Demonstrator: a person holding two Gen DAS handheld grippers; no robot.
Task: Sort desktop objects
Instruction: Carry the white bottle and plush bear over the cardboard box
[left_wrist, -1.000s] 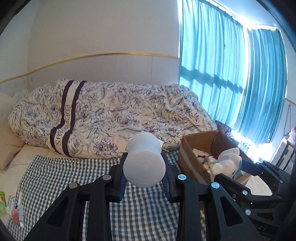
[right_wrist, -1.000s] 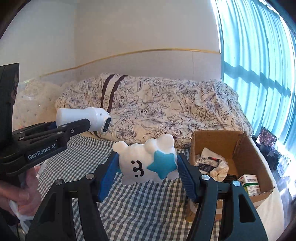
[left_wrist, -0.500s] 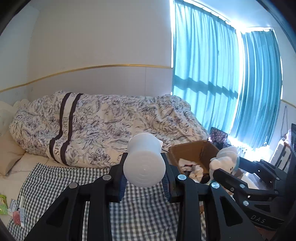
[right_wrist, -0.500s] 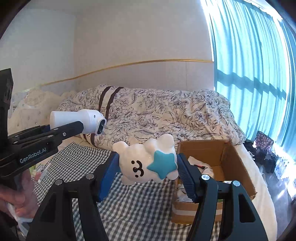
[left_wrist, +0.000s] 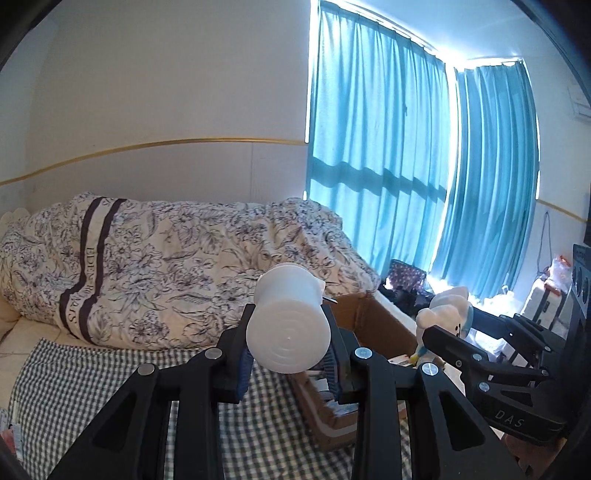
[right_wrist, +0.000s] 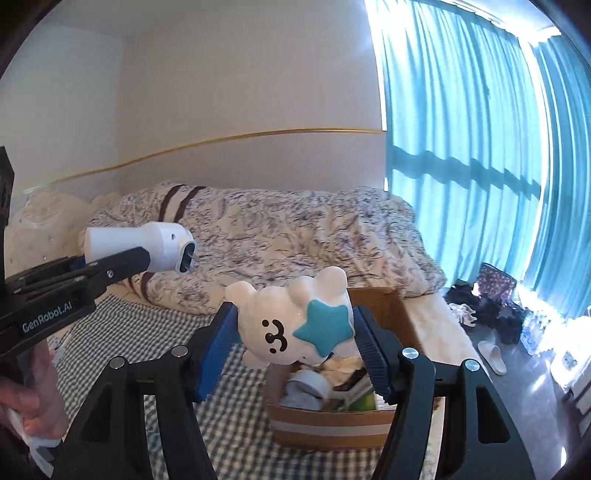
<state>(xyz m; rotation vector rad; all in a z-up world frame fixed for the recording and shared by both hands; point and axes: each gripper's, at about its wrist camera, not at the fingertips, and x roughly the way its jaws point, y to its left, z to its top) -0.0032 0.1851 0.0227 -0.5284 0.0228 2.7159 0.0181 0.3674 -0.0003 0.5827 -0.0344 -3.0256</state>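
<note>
My left gripper is shut on a white plug-in device, its round base toward the camera. From the right wrist view that white device shows metal prongs at its far end, and the left gripper holds it up at the left. My right gripper is shut on a white cloud-shaped toy with a teal star and a small face, held above an open cardboard box. The toy also appears at the right of the left wrist view, over the box.
The box stands on a checked blanket on a bed and holds several items. A floral duvet is heaped behind it. Teal curtains cover the window on the right. Slippers and bags lie on the floor. A hand grips the left handle.
Both grippers have risen and tilted upward with their objects still held. The box now sits lower in both views, under the toy.
</note>
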